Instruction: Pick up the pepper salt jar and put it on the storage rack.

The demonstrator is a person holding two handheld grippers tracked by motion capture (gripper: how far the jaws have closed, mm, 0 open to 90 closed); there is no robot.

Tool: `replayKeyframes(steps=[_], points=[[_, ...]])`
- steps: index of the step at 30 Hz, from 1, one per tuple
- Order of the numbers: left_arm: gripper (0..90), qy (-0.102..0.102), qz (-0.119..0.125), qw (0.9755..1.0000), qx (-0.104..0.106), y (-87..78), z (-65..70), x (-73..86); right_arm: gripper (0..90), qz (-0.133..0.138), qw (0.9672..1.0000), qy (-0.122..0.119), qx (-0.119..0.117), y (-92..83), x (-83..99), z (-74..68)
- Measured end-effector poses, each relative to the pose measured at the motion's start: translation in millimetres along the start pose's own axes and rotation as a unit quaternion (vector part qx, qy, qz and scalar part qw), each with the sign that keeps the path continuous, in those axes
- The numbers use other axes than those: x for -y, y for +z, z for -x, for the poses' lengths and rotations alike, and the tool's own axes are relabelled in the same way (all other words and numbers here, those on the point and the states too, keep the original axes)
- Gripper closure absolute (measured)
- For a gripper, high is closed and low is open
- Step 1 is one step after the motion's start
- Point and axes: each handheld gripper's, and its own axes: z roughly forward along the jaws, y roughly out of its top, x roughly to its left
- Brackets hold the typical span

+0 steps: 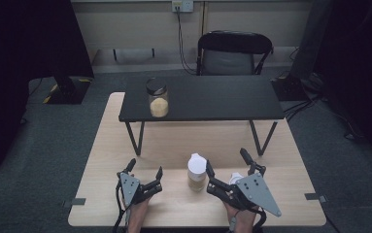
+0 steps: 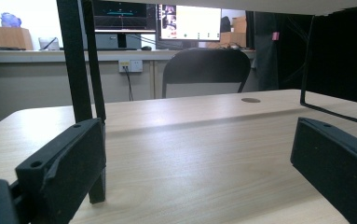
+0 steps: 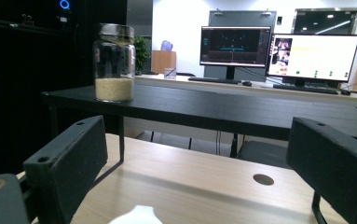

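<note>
Light wooden table (image 1: 125,204) carries a low black shelf (image 1: 212,99) on thin metal legs across its far half. Glass jar (image 1: 158,98), part full of pale grains, stands at shelf's left end. White-capped bottle (image 1: 196,172) stands on the table near the front edge.

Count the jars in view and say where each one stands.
2. A glass jar stands on the left end of the black shelf; a white-lidded jar stands on the wooden table, between the grippers.

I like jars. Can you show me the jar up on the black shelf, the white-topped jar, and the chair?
glass jar (image 1: 158,99), high view, its glass side
white-topped jar (image 1: 196,171), high view, its body
chair (image 1: 232,46), high view, its backrest
</note>
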Motion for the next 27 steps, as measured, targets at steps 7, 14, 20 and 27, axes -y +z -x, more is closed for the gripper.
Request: replayKeyframes(steps=[7,14,20,27], points=[[2.8,0.0,0.0,1.0,-0.001,0.0,0.0,0.0,4.1,0.012,0.9998,0.002,-0.014,5.3,-1.4,-18.1],[2.9,0.0,0.0,1.0,-0.001,0.0,0.0,0.0,4.5,0.004,0.9998,-0.004,-0.022,13.4,15.1,-38.5],[2.9,0.0,0.0,1.0,-0.001,0.0,0.0,0.0,5.9,-0.001,0.9999,0.005,-0.013,21.0,27.1,-44.3],[3.1,0.0,0.0,1.0,-0.001,0.0,0.0,0.0,8.7,0.007,0.9996,0.026,-0.013,24.7,36.9,-43.5]])
